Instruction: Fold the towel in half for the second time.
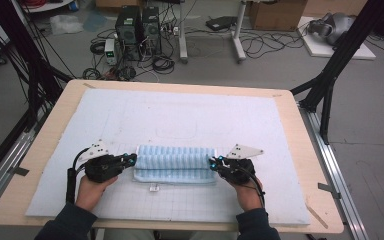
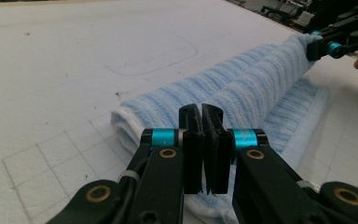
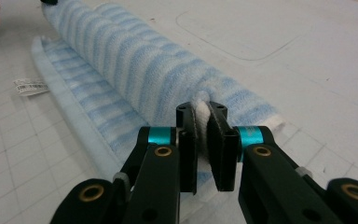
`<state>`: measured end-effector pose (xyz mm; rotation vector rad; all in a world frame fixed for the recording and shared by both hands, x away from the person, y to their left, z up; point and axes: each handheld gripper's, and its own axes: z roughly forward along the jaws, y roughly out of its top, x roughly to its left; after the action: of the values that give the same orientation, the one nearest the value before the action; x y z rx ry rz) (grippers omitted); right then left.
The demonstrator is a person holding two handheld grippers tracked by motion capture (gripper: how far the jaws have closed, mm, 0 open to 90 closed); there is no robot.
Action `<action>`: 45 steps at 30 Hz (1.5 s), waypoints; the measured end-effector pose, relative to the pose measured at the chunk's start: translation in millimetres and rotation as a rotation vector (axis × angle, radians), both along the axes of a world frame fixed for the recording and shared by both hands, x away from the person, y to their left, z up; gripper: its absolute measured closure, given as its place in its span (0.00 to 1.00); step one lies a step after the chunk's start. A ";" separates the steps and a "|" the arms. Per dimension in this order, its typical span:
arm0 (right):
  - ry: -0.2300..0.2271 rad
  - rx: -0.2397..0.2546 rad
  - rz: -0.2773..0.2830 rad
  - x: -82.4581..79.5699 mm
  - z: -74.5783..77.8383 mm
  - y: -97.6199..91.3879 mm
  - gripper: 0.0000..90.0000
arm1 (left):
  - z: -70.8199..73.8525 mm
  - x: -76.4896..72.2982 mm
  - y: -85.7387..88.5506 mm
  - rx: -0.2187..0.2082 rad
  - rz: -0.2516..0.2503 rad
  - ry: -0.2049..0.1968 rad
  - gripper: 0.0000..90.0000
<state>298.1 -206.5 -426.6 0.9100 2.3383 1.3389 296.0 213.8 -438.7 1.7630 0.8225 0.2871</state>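
High view: a blue striped towel (image 1: 175,164) lies low in the centre of the frame on a white mat (image 1: 180,120) over the table (image 1: 310,150), partly folded or rolled along its length, with a flat layer showing along its lower edge and a small tag (image 1: 154,189) just below it. The left gripper (image 1: 130,160) is seen at the towel's left end and the right gripper (image 1: 215,162) at its right end, each held in a hand coming up from the bottom of the frame. Left gripper view: the jaws are seen pressed almost together in the lower middle of the frame, right against the near end of the towel (image 2: 242,93); cloth pinched between them cannot be made out with certainty, though the hold appears to be on the upper fold. The other gripper (image 2: 318,46) is seen at the far end, upper right. Right gripper view: the jaws are nearly closed on a white bunch of towel edge (image 3: 202,122) at the centre of the frame, and the roll runs away to the upper left, with the tag (image 3: 29,86) at the left. For the fold to be carried well, both ends should be moved together at the same pace and height, so that the roll stays straight and taut; the lower layer should be left flat on the mat, and the pinch should be kept firm, since a thin hold on terry cloth is judged likely to slip.
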 end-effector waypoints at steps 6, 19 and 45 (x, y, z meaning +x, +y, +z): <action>0.018 -0.026 0.011 -2.5 -4.4 -1.4 0.87 | -2.8 -3.4 -1.0 -0.006 -0.013 0.019 0.95; -0.026 0.131 -0.030 -7.0 17.4 -17.4 0.64 | 11.6 0.4 5.8 -0.083 0.045 0.009 0.63; 0.099 -0.152 0.049 -2.3 -14.4 11.9 0.58 | -12.1 -3.3 -21.0 0.168 -0.050 0.147 0.83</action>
<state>295.8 -194.6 -441.0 0.8966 2.5130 1.1393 292.6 192.9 -450.8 1.9776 0.8781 0.1995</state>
